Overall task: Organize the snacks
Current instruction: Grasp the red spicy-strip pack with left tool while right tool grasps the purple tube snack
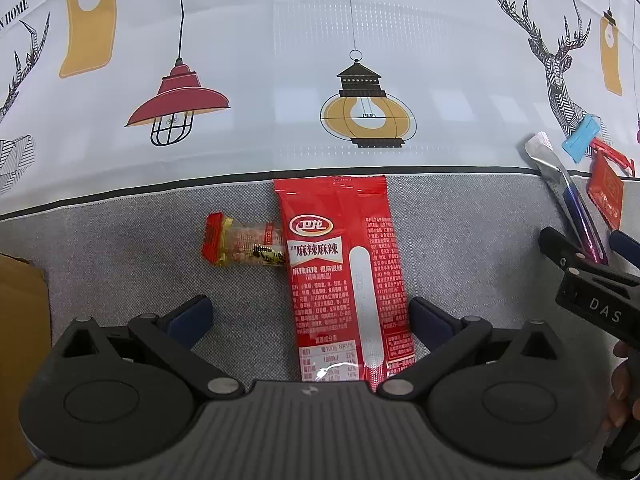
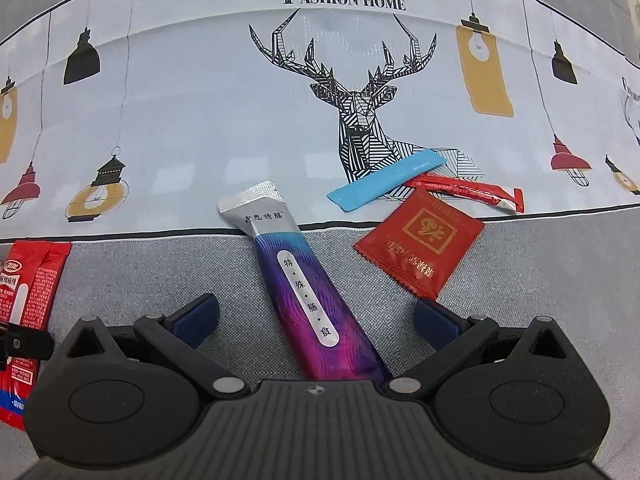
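Note:
A long red spicy-snack packet lies on the grey cloth, its near end between the wide-open fingers of my left gripper. A small yellow-red wrapped snack lies against its left side. My right gripper is open around the near end of a purple-and-silver stick pouch, not touching it. Beyond it lie a red square sachet, a blue stick sachet and a thin red stick sachet. The right gripper also shows in the left wrist view, and the red packet in the right wrist view.
The table carries a grey cloth with a white printed band of lamps and deer farther back. A brown cardboard box edge stands at the left.

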`<state>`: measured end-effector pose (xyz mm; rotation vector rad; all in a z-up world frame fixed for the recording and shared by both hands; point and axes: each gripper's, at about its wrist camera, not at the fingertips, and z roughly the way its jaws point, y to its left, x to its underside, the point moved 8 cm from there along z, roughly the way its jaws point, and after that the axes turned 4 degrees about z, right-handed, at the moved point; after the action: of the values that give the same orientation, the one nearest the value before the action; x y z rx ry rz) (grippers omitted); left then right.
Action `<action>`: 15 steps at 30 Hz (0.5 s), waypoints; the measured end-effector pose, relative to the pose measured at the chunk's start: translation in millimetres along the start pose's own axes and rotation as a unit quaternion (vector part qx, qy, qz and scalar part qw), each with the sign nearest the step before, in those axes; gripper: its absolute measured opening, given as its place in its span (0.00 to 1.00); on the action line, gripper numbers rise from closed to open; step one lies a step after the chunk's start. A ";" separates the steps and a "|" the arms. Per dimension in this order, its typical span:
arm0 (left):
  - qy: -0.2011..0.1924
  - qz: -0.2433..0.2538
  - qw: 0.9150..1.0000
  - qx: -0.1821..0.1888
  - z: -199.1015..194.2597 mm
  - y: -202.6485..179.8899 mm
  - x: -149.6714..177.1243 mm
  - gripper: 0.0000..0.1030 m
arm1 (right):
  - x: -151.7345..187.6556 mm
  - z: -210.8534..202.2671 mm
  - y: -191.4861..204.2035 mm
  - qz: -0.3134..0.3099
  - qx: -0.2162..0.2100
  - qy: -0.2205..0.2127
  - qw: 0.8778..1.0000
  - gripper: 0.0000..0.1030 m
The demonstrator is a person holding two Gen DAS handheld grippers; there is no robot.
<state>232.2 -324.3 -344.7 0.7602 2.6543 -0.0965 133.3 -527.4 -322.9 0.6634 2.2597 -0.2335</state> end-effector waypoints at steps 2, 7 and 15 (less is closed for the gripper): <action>-0.002 0.000 1.000 -0.002 0.1 0.5 -0.8 1.00 | 0.1 0.4 0.4 0.000 0.001 -0.001 1.000 1.00; -0.009 0.002 1.000 -0.003 -0.4 0.5 -1.3 1.00 | 1.0 1.0 0.7 -0.003 0.003 -0.004 1.000 1.00; -0.003 0.013 1.000 -0.001 -7.8 0.9 -3.5 0.84 | -2.3 0.0 1.7 0.010 0.013 0.015 1.000 0.86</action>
<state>232.7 -324.0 -336.1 0.7937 2.6383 -0.0896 135.5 -526.8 -321.2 0.7079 2.2813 -0.2455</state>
